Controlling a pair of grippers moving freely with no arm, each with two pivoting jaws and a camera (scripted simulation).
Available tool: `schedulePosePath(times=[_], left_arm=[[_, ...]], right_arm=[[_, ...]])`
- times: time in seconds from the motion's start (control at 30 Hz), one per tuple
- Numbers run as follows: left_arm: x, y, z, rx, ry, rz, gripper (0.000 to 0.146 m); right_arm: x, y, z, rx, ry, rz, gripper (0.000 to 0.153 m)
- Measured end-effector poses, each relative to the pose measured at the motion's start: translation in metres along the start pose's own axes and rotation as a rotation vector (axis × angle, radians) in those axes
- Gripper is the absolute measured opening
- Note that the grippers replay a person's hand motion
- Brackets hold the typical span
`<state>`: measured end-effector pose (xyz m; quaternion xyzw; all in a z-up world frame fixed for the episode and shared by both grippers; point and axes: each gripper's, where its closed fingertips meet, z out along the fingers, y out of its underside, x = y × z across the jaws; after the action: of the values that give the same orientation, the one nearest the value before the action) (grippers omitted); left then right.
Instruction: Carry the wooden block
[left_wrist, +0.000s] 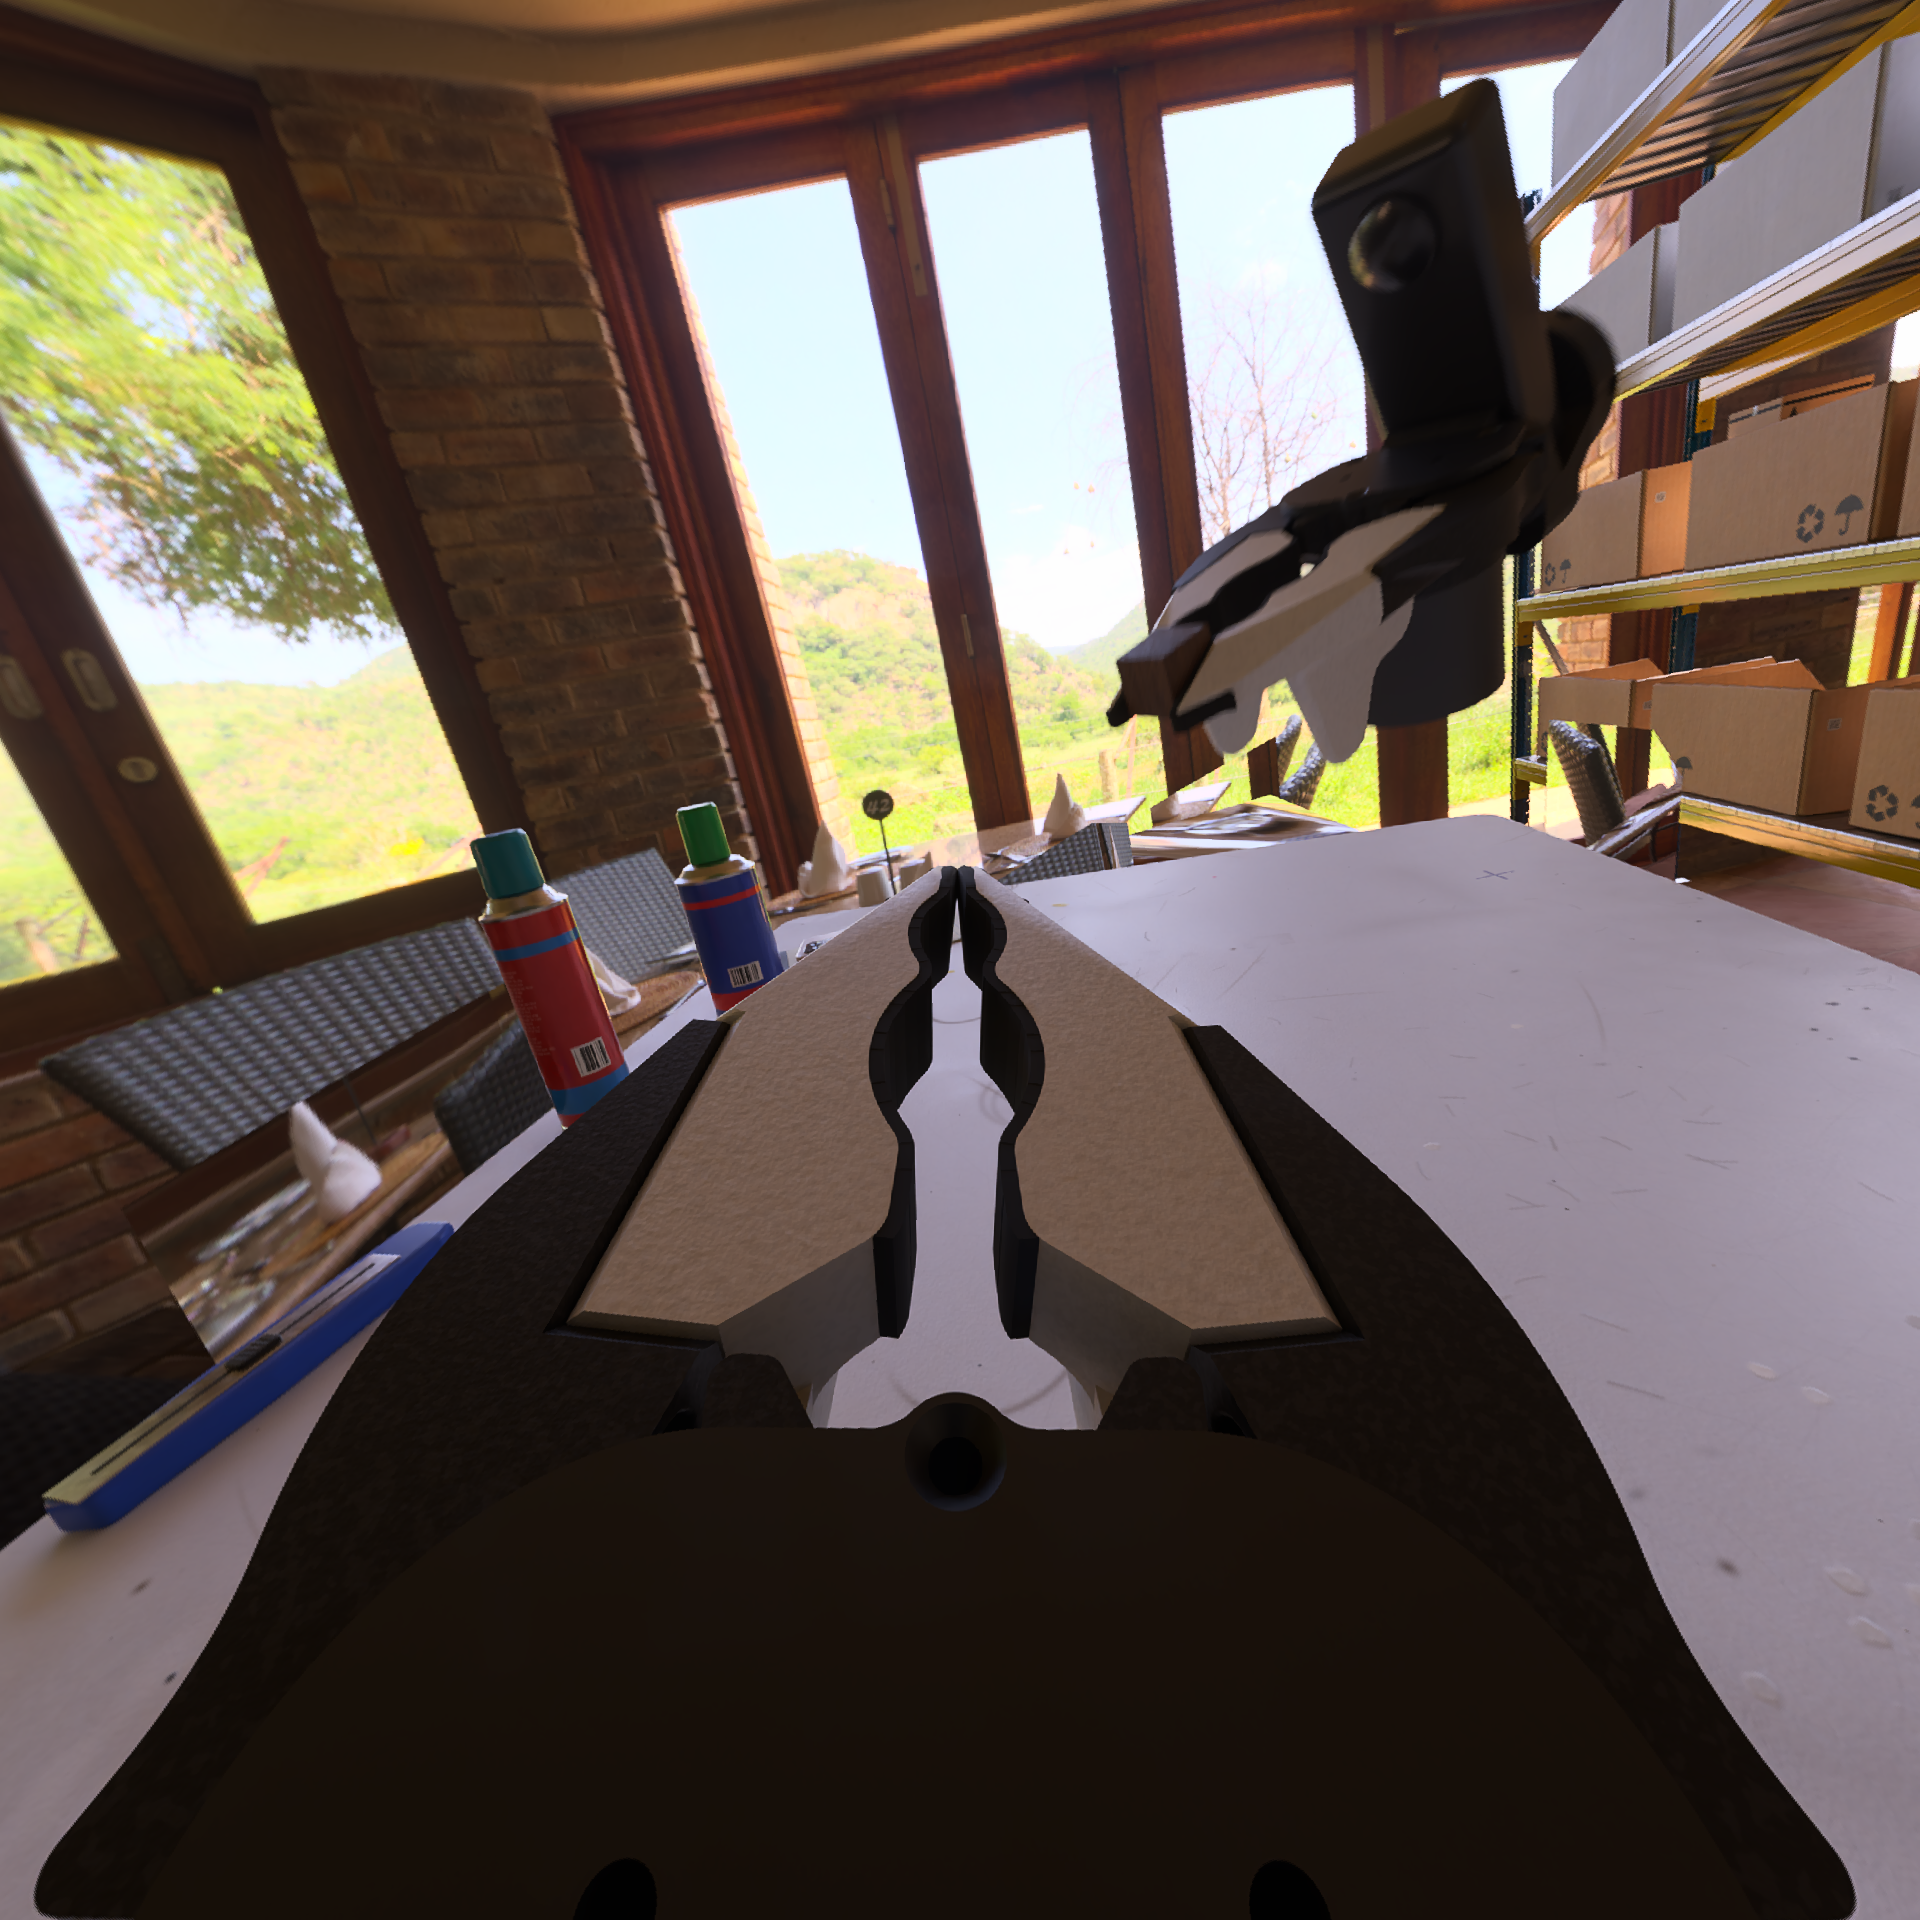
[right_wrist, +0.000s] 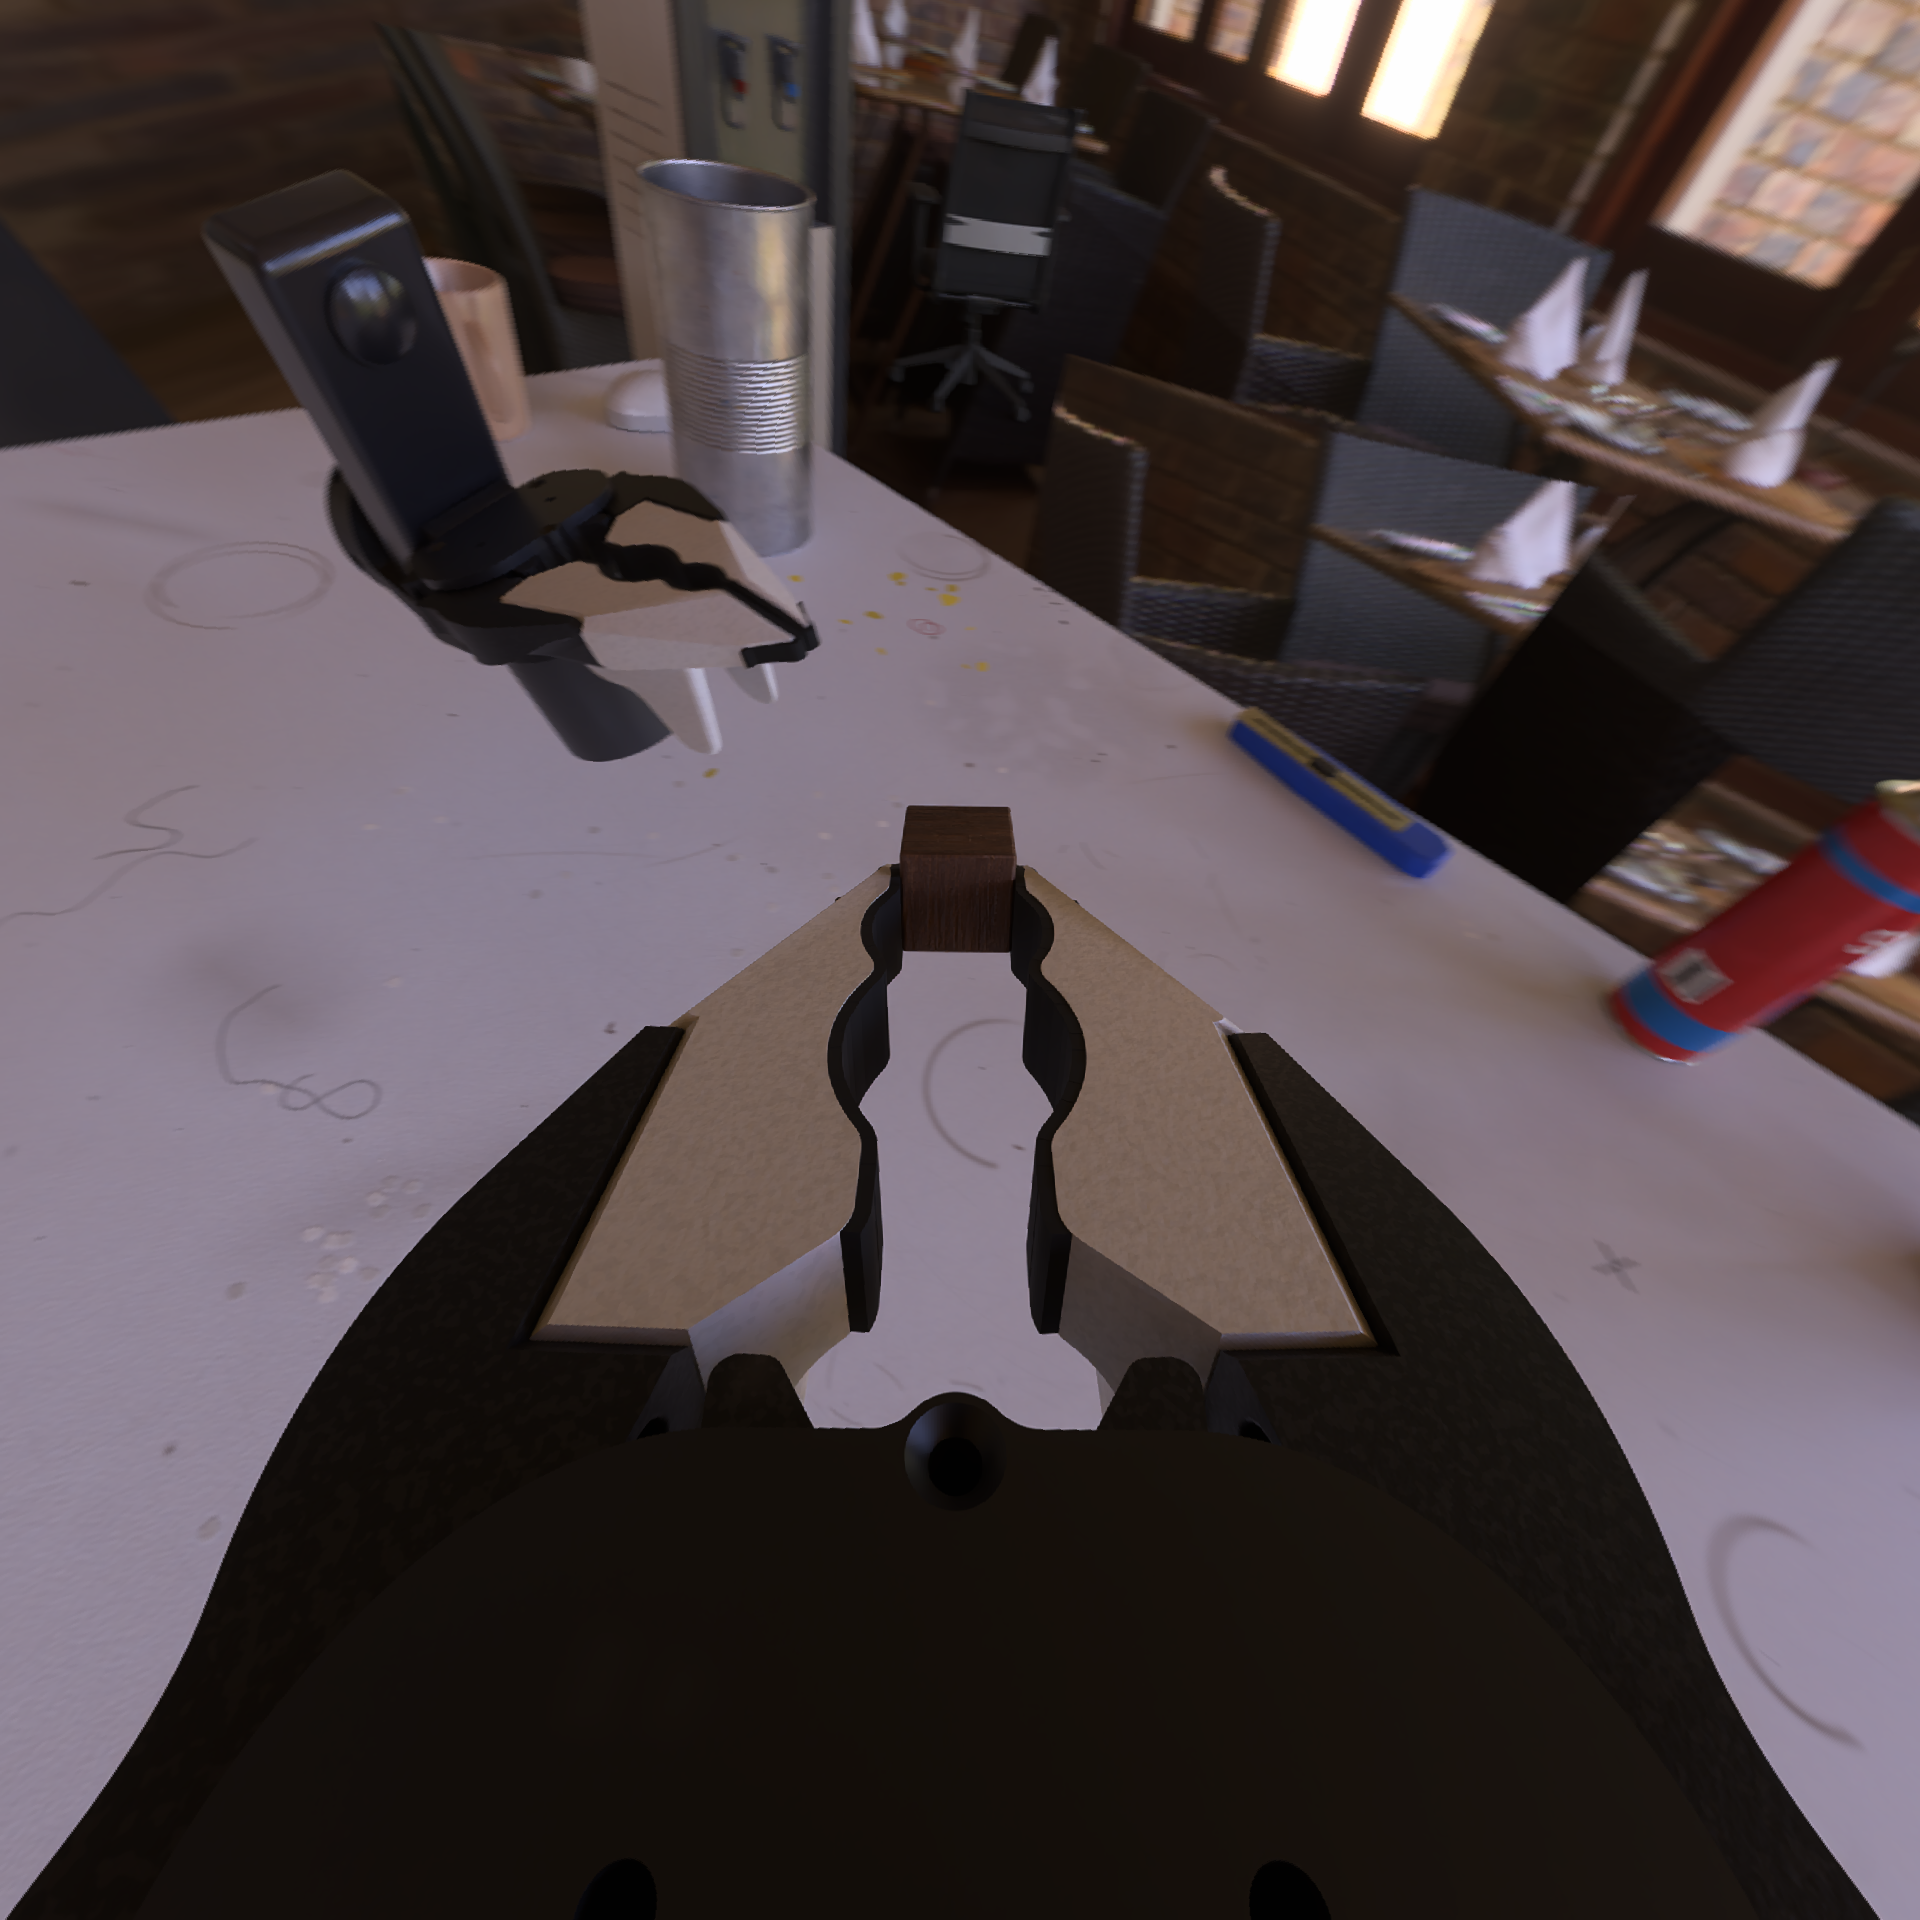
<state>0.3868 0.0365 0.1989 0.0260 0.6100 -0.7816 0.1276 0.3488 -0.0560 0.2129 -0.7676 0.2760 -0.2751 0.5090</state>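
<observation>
The wooden block (right_wrist: 957, 879) is a small dark brown cube. My right gripper (right_wrist: 957, 883) is shut on it at the fingertips and holds it above the white table (right_wrist: 416, 935). In the left wrist view the right gripper (left_wrist: 1169, 675) hangs in the air at the upper right with the block (left_wrist: 1162, 667) between its tips. My left gripper (left_wrist: 957, 883) is shut and empty, low over the table. It also shows in the right wrist view (right_wrist: 784, 639) at the upper left, apart from the block.
A red spray can (left_wrist: 551, 987) and a blue spray can (left_wrist: 724, 920) stand at the table's left edge, with a blue utility knife (left_wrist: 239, 1382) nearer. A tall metal cup (right_wrist: 738, 364), a copper cup (right_wrist: 483, 343) and a white dome-shaped thing (right_wrist: 639, 400) stand at the far end. Shelves with boxes (left_wrist: 1766, 499) stand to the right.
</observation>
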Motion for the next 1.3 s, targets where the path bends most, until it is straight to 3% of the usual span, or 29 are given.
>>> schedulePosePath(times=[0.3, 0.47, 0.7, 0.87, 1.0, 1.17, 1.23, 1.3], left_arm=[[-0.004, 0.022, 0.003, -0.098, -0.009, -0.027, 0.0], [0.0, 0.028, 0.006, -0.122, 0.004, -0.017, 0.0], [0.001, 0.039, 0.006, -0.162, 0.015, -0.011, 0.0], [0.0, 0.047, 0.007, -0.19, 0.015, -0.004, 0.0], [-0.001, 0.049, 0.006, -0.196, 0.008, 0.0, 0.0], [-0.004, 0.051, 0.005, -0.2, -0.001, 0.001, 0.0], [-0.004, 0.052, 0.005, -0.205, 0.001, 0.001, 0.0], [-0.004, 0.053, 0.006, -0.207, 0.003, -0.001, 0.0]], right_arm=[[0.041, -0.034, -0.071, -0.006, 0.263, -0.057, 0.019], [0.059, -0.037, -0.104, -0.008, 0.365, -0.042, 0.019], [0.072, -0.022, -0.119, -0.036, 0.422, -0.01, 0.019], [0.096, -0.03, -0.125, -0.082, 0.501, -0.065, 0.019], [0.134, -0.063, -0.154, -0.085, 0.682, -0.163, 0.019], [0.186, -0.109, -0.216, 0.033, 1.026, -0.347, 0.019], [0.21, -0.096, -0.225, 0.02, 1.103, -0.367, 0.019], [0.236, -0.056, -0.218, -0.067, 1.074, -0.283, 0.019]])
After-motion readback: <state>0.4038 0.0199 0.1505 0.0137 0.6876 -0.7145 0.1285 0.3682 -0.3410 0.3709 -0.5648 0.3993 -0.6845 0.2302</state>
